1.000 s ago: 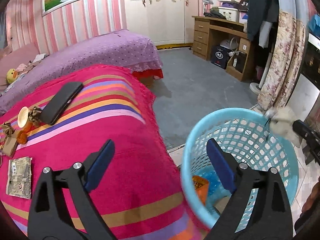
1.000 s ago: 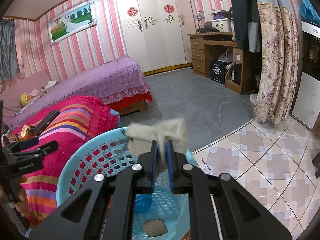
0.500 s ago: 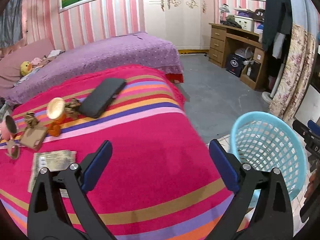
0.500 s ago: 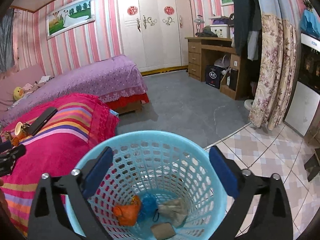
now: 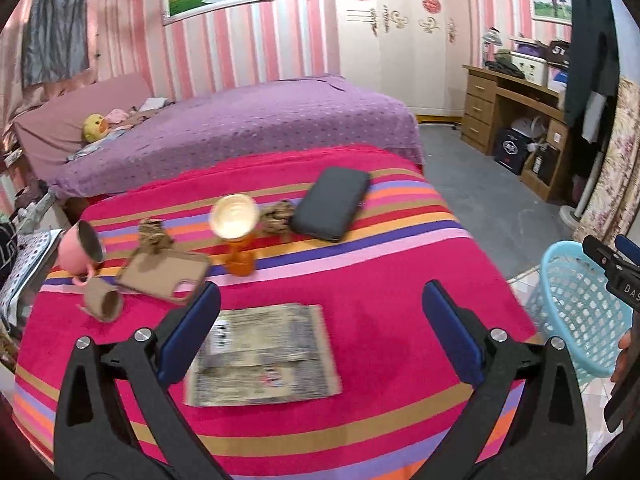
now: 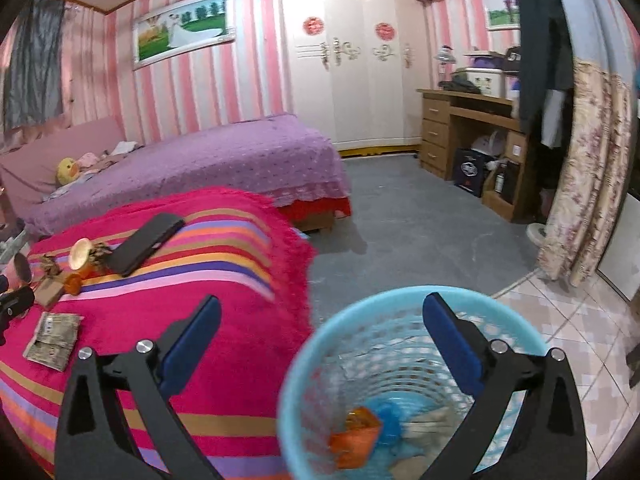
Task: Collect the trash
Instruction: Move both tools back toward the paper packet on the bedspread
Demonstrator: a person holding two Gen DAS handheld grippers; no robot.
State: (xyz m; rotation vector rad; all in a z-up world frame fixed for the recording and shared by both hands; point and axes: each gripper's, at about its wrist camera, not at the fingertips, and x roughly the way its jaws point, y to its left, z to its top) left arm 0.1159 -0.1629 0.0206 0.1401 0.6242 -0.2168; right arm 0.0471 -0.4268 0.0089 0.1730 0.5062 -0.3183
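Observation:
My left gripper is open and empty above a flat printed wrapper on the pink striped cloth. Beyond it lie a cardboard piece, a cardboard tube, two brown crumpled scraps and an orange goblet. My right gripper is open and empty above the blue mesh basket, which holds an orange wrapper, blue trash and a beige tissue. The basket also shows in the left wrist view.
A black case and a pink mug lie on the cloth. A purple bed stands behind it. A wooden desk and a floral curtain are at the right. Grey floor lies beyond the basket.
My right gripper opened and dropped the beige tissue into the basket. My left gripper swung left from the basket to above the wrapper on the cloth.

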